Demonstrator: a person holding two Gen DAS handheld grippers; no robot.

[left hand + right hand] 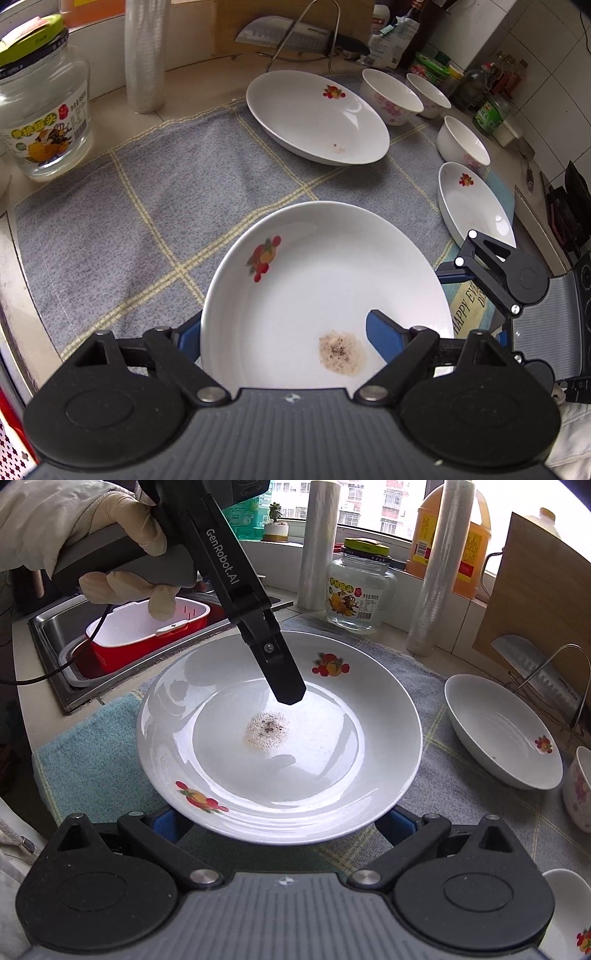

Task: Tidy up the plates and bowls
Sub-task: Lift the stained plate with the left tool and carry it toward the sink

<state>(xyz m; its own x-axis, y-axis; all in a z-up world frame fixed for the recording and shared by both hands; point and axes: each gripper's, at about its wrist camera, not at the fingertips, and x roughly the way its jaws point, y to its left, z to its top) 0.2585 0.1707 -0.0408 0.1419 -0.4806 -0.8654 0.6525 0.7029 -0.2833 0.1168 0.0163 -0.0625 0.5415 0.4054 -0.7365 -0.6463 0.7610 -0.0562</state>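
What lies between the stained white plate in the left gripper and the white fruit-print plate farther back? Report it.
Nothing visible. Only bare grey checked cloth separates the stained white plate in the left gripper from the far fruit-print plate.

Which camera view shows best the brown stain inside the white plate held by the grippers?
The right wrist view: the brown stain lies unobstructed at the centre of the white fruit-print plate. In the left wrist view the stain sits low in the frame, beside a blue finger.
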